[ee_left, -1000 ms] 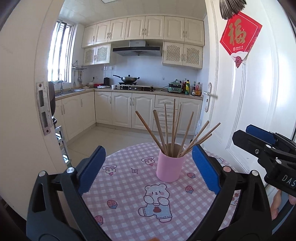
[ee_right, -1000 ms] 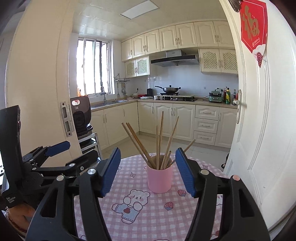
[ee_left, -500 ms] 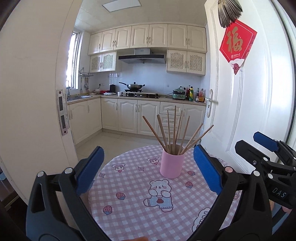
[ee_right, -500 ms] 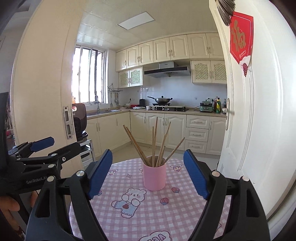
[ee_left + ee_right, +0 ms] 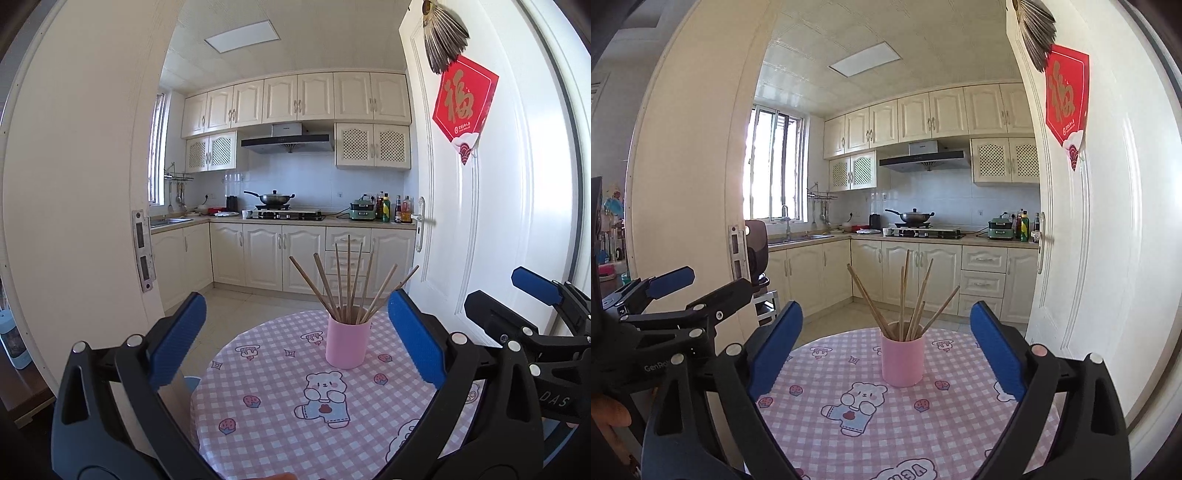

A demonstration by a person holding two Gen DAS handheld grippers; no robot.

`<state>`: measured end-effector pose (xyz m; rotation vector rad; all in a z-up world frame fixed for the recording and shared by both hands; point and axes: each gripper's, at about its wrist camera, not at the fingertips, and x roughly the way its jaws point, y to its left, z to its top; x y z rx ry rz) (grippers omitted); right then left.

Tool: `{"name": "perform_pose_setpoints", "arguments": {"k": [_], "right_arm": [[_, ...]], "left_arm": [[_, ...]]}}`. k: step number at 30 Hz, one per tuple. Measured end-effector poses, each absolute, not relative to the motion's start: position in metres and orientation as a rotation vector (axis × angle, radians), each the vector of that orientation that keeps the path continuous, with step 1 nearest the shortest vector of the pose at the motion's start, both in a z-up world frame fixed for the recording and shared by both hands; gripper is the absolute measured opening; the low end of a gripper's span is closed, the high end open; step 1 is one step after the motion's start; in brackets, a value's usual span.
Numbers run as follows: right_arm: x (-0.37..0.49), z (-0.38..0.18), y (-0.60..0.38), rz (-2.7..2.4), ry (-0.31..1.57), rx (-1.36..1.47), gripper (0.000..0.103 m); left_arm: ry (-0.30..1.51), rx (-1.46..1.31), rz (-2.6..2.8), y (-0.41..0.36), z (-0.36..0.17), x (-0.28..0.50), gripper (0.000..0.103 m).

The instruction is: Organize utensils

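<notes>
On the round table (image 5: 280,435) with its pink checked cloth, I see the pink cup (image 5: 347,343) standing upright, the wooden chopsticks (image 5: 349,280) fanned out inside it. My left gripper (image 5: 295,339) sits wide with nothing between its fingers. My right gripper (image 5: 886,350) is opening, its jaws empty, well short of the cup.

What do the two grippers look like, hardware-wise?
Both match: the left gripper and right gripper have black plastic frames with triangular cutouts and silver pivot bolts. Their fingers carry ribbed blue pads. White lettering marks the bodies: "GenRob..." on the left one, "DAS" on the right. No cables or sleeves visible.
</notes>
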<state>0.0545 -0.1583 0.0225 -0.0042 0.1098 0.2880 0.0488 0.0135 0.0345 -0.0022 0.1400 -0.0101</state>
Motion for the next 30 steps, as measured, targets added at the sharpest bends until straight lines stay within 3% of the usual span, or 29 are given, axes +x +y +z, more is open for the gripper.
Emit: {"name": "perform_pose_setpoints", "arguments": {"k": [30], "right_arm": [[0.0468,0.0196,-0.1597,0.269,0.098,0.006,0.094]], "left_arm": [[0.109,0.020,-0.008,0.0082,0.0339,0.0404,0.097]]}}
